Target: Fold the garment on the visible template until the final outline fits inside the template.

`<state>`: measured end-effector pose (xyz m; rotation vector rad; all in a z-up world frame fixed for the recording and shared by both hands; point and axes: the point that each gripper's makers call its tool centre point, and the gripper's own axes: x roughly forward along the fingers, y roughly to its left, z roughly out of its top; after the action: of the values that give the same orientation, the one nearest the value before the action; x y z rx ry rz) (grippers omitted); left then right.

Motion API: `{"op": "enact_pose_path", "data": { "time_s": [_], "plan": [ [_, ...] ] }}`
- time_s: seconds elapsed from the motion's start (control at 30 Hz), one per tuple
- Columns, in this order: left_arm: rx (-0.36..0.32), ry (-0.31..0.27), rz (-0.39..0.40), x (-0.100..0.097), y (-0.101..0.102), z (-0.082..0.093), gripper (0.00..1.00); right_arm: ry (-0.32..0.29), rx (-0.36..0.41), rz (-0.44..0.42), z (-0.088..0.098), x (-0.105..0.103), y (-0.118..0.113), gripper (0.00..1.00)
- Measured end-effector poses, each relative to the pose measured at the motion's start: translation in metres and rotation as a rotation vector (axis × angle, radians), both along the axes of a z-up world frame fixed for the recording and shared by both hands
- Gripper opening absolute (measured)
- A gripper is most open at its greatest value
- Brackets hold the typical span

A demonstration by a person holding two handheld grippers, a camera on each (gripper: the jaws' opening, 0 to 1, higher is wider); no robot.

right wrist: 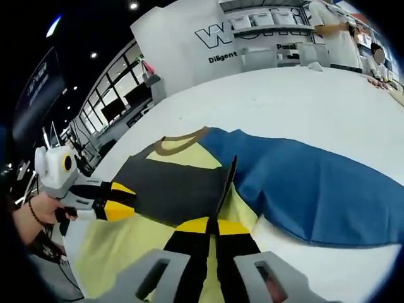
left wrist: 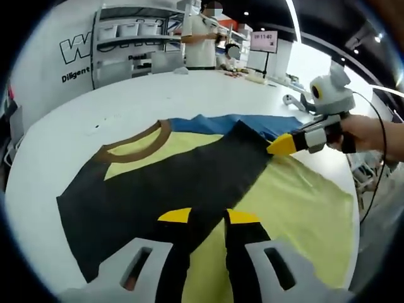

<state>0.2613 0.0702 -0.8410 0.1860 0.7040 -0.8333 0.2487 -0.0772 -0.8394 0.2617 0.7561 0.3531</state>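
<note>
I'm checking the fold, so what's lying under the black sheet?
Under the black sheet lies the yellow shirt, its brown collar showing past the edge, with blue fabric beyond. The shirt's covered middle cannot be seen.

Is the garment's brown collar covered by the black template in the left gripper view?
No. The brown collar lies exposed at the garment's top edge, beyond the black template.

Shirt's [left wrist: 189, 170] lower hem behind left tool [left wrist: 208, 218]; distant shelf [left wrist: 136, 38] contents too small.

"Diligent" on white wall panel [right wrist: 189, 38]
</note>
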Motion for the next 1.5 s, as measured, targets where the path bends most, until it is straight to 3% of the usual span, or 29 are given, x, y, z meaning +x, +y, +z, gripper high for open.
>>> {"op": "enact_pose_path", "data": {
  "time_s": [0.33, 0.47, 0.7, 0.73, 0.9, 0.97, 1.03, 1.1, 1.27, 1.37, 1.5],
  "plan": [
    [-0.003, 0.018, 0.016, -0.002, 0.003, -0.006, 0.18, 0.03, -0.047, 0.014, -0.008, 0.001, -0.001, 0.0],
    [-0.007, 0.012, 0.019, -0.002, 0.003, -0.004, 0.19, -0.029, -0.064, -0.001, 0.006, 0.003, -0.012, 0.0],
    [-0.025, 0.004, 0.042, -0.001, 0.005, 0.002, 0.2, -0.078, -0.126, -0.039, 0.019, 0.003, -0.036, 0.0],
    [-0.039, -0.008, 0.049, -0.001, 0.005, 0.008, 0.2, -0.111, -0.142, -0.055, 0.026, 0.006, -0.046, 0.0],
    [-0.071, -0.051, 0.061, -0.001, 0.008, 0.023, 0.19, -0.145, -0.162, -0.099, 0.037, 0.005, -0.064, 0.0],
    [-0.036, -0.193, 0.069, 0.008, 0.014, 0.039, 0.18, -0.155, -0.169, -0.117, 0.038, 0.005, -0.073, 0.0],
    [-0.06, -0.17, 0.066, 0.002, 0.013, 0.042, 0.19, -0.16, -0.177, -0.131, 0.04, 0.005, -0.081, 0.01],
    [-0.11, -0.186, 0.081, 0.003, 0.013, 0.051, 0.19, -0.164, -0.184, -0.148, 0.042, 0.004, -0.09, 0.01],
    [-0.112, -0.216, 0.099, -0.001, 0.02, 0.061, 0.19, -0.165, -0.21, -0.181, 0.042, 0.001, -0.112, 0.02],
    [-0.132, -0.191, 0.129, -0.004, 0.024, 0.061, 0.19, -0.17, -0.225, -0.201, 0.043, -0.002, -0.123, 0.05],
    [-0.137, -0.203, 0.134, -0.008, 0.027, 0.062, 0.19, -0.167, -0.244, -0.219, 0.042, -0.006, -0.134, 0.08]
  ]
}}
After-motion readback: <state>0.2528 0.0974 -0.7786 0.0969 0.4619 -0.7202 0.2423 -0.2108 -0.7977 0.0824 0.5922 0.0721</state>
